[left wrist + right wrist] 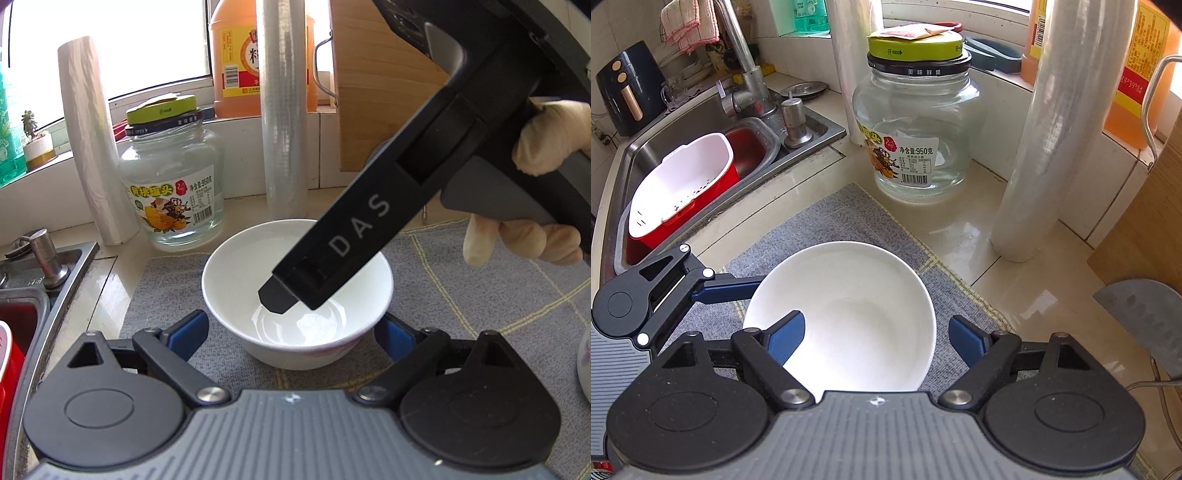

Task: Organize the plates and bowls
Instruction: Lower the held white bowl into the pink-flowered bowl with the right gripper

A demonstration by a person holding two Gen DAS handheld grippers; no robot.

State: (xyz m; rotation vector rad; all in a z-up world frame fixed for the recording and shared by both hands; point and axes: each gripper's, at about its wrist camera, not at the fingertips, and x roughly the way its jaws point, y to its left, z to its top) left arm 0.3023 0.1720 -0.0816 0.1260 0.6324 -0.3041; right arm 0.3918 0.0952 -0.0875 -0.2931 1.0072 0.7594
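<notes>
In the left wrist view we are looking down on a white bowl (240, 273) standing upright on a grey checked mat (166, 280), near the mat's far left corner. The left gripper (291, 319) is holding its jaws spread wide, one blue pad on each side of the bowl and just beside its outer wall. We cannot tell whether the pads are pressing on it. The right gripper (277, 299), gripped by a gloved hand (546, 136), is coming in from the upper right. One of its fingers is dipping inside the bowl towards the bottom. Just beyond the mat's far edge a glass jar (171, 192) with a green lid is standing on the counter between two upright rolls of film (94, 147). An orange bottle (236, 55) is standing on the sill behind, and a wooden board (369, 92) is leaning at the right.

In the right wrist view we are seeing the same bowl close under the camera. The right gripper's jaws are standing apart: the left pad is hanging over the inside of the bowl and the right pad is staying outside its wall with a sliver of mat showing between, so nothing is being squeezed. One blue finger of the left gripper is reaching the bowl's left rim. A steel sink (701, 122) is lying past the mat's left edge, with a red and white basket (683, 192) in it.
</notes>
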